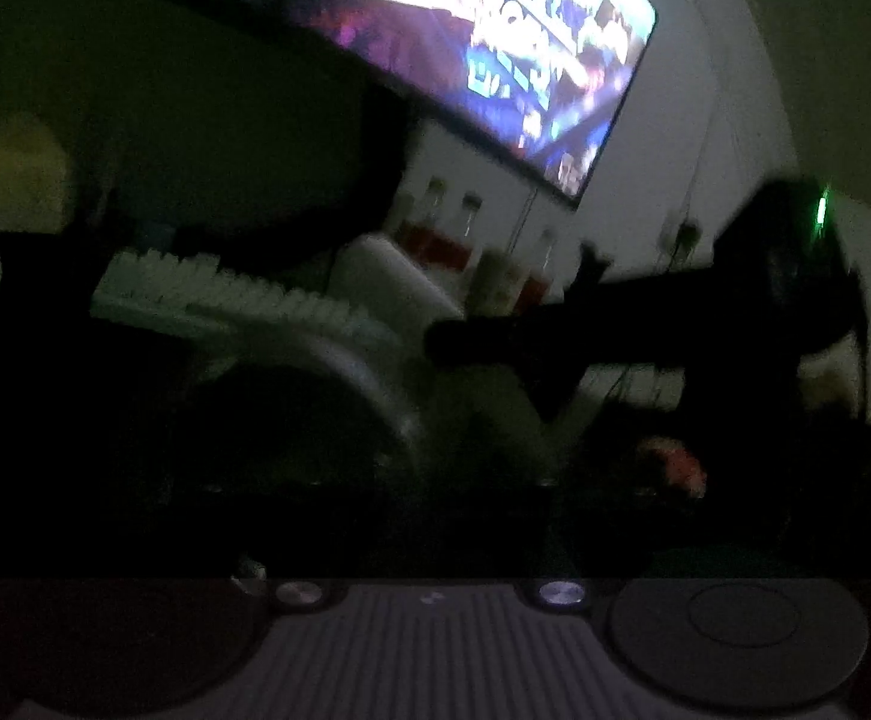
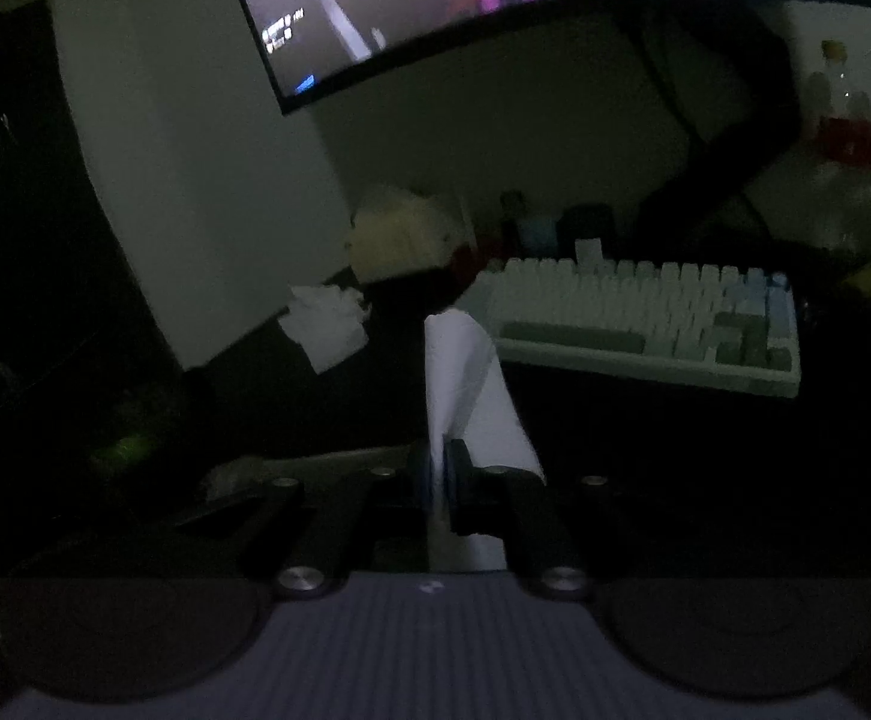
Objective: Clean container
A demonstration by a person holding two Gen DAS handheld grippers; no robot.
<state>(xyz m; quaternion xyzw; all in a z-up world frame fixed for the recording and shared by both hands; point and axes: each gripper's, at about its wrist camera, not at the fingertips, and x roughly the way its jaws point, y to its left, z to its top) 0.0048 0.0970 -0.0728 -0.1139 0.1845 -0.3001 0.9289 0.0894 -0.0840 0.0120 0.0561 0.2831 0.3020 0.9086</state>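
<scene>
Between right hand-held gripper [image 2: 441,474] pads: white tissue [image 2: 465,384].

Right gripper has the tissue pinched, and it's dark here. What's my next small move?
Probably carry the tissue toward the container near the left gripper. The right gripper is shut on it, and the left view shows a curved rim close ahead. The left gripper's own state is lost in the dark.

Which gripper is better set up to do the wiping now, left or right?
Right, probably. The right gripper is already shut on a white tissue that sticks out ahead of it. The left view is too dark to show its fingers, though a curved container rim sits close in front.
</scene>
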